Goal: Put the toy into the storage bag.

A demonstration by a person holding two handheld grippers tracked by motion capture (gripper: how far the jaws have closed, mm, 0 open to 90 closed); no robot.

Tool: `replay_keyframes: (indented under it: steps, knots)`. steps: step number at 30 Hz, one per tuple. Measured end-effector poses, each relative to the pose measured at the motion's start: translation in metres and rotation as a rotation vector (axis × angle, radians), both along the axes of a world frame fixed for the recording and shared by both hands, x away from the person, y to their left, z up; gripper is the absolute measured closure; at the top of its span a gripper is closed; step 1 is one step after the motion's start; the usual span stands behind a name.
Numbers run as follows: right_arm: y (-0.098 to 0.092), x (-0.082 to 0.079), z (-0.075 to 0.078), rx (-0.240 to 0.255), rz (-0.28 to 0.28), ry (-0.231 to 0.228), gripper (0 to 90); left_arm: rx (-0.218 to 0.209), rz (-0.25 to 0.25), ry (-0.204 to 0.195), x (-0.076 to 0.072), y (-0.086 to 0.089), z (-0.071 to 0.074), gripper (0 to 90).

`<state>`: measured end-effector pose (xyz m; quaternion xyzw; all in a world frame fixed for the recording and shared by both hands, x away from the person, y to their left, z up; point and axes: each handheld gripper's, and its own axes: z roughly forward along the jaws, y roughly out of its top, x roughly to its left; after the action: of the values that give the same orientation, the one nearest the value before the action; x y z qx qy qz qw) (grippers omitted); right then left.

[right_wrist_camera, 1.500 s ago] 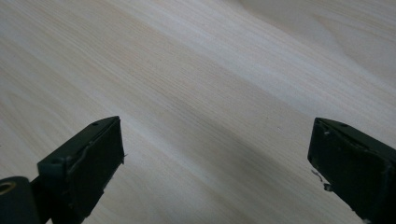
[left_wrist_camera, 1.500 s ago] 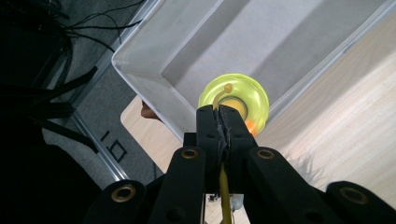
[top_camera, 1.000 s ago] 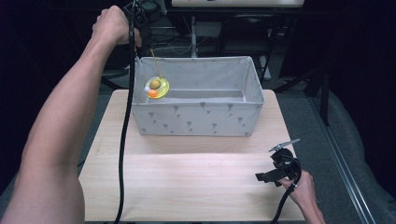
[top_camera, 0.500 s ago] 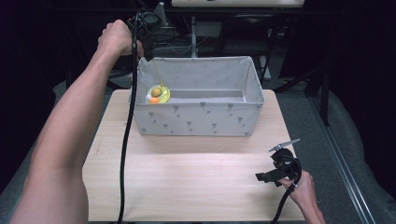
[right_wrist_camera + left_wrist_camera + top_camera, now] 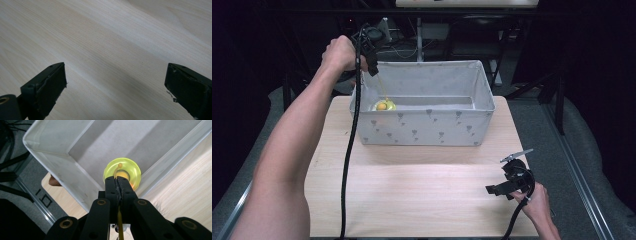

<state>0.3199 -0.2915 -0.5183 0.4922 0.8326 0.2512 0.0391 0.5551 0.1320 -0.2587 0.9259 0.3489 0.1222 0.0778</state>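
Both jaws of the left gripper [image 5: 117, 181] clamp a yellow string, from which a yellow yo-yo [image 5: 383, 105] hangs inside the grey fabric bin [image 5: 427, 134], apparently near its floor. Right gripper [image 5: 116, 82] jaws stand apart over the wooden table [image 5: 412, 195].

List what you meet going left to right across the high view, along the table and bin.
Left gripper pinching a yellow string → yellow yo-yo hanging inside the grey fabric bin → right gripper, jaws apart, over the wooden table.

Left tongs [image 5: 373, 67] dangle a yellow yo-yo [image 5: 383, 105] by its string inside the grey bin [image 5: 427, 132]
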Motion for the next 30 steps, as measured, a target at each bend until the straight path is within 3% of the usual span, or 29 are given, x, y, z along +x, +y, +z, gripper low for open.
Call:
replay_keyframes:
  steps: [9,19,23,24,26,30]
  knots:
    - [0.001,0.001,-0.001,-0.009,0.001,0.006,3.3,-0.016,0.012,0.017,0.003,0.006,-0.02,88.1]
    - [0.0,0.001,-0.001,-0.007,0.002,0.006,3.3,-0.066,0.045,-0.015,0.008,0.013,-0.029,88.2]
    - [0.0,0.001,0.0,-0.017,0.012,0.01,3.3,-0.036,0.058,-0.021,0.011,0.015,-0.039,88.2]
    - [0.0,0.0,0.0,-0.014,0.01,0.008,3.3,-0.044,0.062,-0.005,0.012,0.016,-0.043,88.1]
    - [0.0,0.0,0.0,-0.013,0.008,0.007,3.3,-0.013,0.063,0.018,0.012,0.017,-0.05,88.1]
    - [0.0,0.0,0.0,-0.015,0.011,0.008,3.3,-0.002,0.077,0.049,0.014,0.022,-0.059,88.1]
